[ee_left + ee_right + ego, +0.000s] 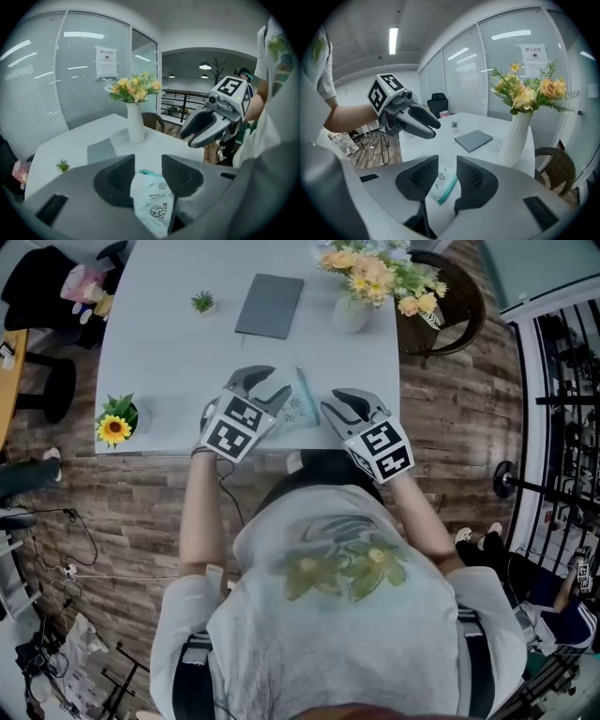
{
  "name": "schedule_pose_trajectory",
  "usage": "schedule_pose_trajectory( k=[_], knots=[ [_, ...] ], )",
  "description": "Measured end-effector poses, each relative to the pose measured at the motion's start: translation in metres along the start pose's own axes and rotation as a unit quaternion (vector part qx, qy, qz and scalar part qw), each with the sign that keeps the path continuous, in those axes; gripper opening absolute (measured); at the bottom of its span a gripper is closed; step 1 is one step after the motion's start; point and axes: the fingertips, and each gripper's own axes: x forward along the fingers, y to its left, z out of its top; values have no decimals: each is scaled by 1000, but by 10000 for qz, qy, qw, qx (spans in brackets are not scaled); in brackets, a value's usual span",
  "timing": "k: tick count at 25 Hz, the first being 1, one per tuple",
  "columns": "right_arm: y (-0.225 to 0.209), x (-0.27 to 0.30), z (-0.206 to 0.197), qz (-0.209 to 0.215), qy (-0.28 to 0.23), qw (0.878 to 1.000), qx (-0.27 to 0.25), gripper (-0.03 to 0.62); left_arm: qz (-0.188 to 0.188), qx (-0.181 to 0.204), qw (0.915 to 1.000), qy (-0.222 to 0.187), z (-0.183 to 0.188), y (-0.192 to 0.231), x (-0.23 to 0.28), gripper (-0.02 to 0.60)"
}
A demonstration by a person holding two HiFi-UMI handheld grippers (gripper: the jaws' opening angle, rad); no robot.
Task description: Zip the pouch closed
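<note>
So the pouch [302, 401] is flat on the white table [169, 352], on the person's side of the white vase [350, 313] and slightly left of it in the head view. Both sets of tongs hang right over it. The left gripper [274, 385] is over the pouch's left part and the right gripper [336, 407] is just off its right edge.

Left gripper's jaws are spread apart. In its own view the pouch [152, 206] shows up through the gap, but I can't see either pad pressing on it. Same deal for the right gripper: it's released, with the pouch [443, 185] visible on the table between and below its jaws.

Pouch looks like thin, soft plastic, pale white with little cartoon prints and a mint-green zip strip running down one long edge. The tongs are smooth grey plastic with dark ribbed pads, each with a black-and-white marker cube.

Hard bits: from the head view the left gripper covers a good chunk of the pouch. In the left gripper view its near end is cut off by the gripper body. I can't make out a slider, or whether the zip is open or shut.
</note>
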Motion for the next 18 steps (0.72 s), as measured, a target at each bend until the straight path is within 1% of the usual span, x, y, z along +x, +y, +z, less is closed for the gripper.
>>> schedule_pose_trajectory(
  k=[6, 9, 12, 15, 18],
  knots=[
    [-14, 23, -7, 48, 198, 9997, -94, 130, -318, 80, 9989, 339, -15, 12, 31, 178],
    [-21, 38, -10, 164, 308, 9990, -276, 130, -448, 53, 9980, 451, -19, 19, 45, 178],
    [-29, 56, -15, 193, 453, 9980, -391, 130, -507, 60, 9960, 732, -33, 30, 58, 178],
    [-37, 71, -22, 233, 577, 9972, -409, 130, -658, 151, 9935, 920, -45, 33, 73, 178],
    [-43, 82, -30, 337, 724, 9957, -471, 130, -842, 348, 9896, 1112, -55, 31, 90, 178]
  ],
)
